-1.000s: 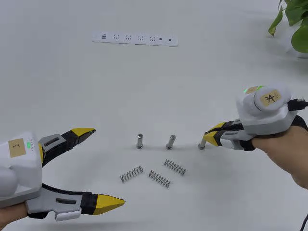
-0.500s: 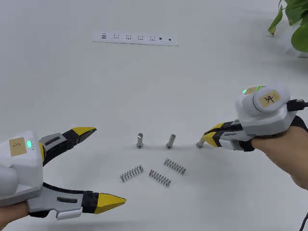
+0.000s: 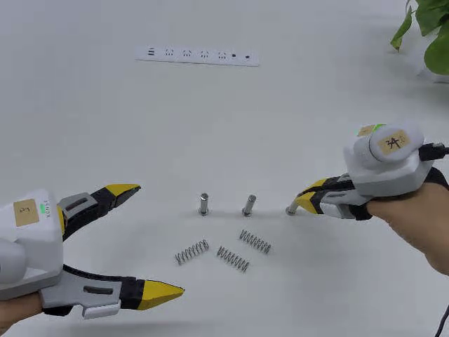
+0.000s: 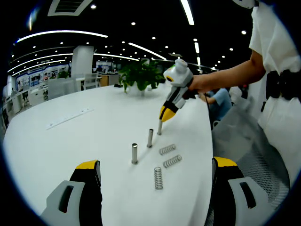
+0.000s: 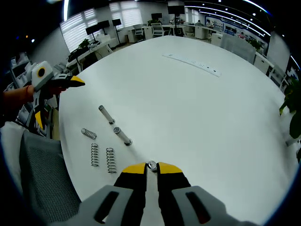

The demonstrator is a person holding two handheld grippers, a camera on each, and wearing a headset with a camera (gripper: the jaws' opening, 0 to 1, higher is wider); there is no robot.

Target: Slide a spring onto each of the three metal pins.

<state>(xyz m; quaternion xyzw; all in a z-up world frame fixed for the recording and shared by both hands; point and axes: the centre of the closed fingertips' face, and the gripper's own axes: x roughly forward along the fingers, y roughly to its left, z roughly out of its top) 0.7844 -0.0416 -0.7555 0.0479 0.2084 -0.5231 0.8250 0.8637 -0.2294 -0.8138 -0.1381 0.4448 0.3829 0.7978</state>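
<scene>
1. Found the right tool (image 3: 303,202) pinched almost shut on the head of the right pin (image 3: 291,209), one yellow tip on either side of it.
2. Noted a lean in that pin, not a plumb stand. Judged the grip as a way to lift or steady it so that its free end could take a spring.
3. Found the left tool (image 3: 153,239) spread wide with nothing in it, hanging low over the desk (image 3: 210,126) to the left of the parts. Read that as readiness to pick up a spring.
4. Saw the left pin (image 3: 203,204) and the middle pin (image 3: 248,206) standing bare in a row with the held one, well apart from the open tool.
5. Saw the left spring (image 3: 191,253), the middle spring (image 3: 232,260) and the right spring (image 3: 255,243) lying flat just in front of the pins, none touching another and none on a pin.
6. Reckoned the job barely begun, with all three pins unfitted.
7. Left the power strip (image 3: 197,56) and the plant (image 3: 428,31) aside as far from the work.
</scene>
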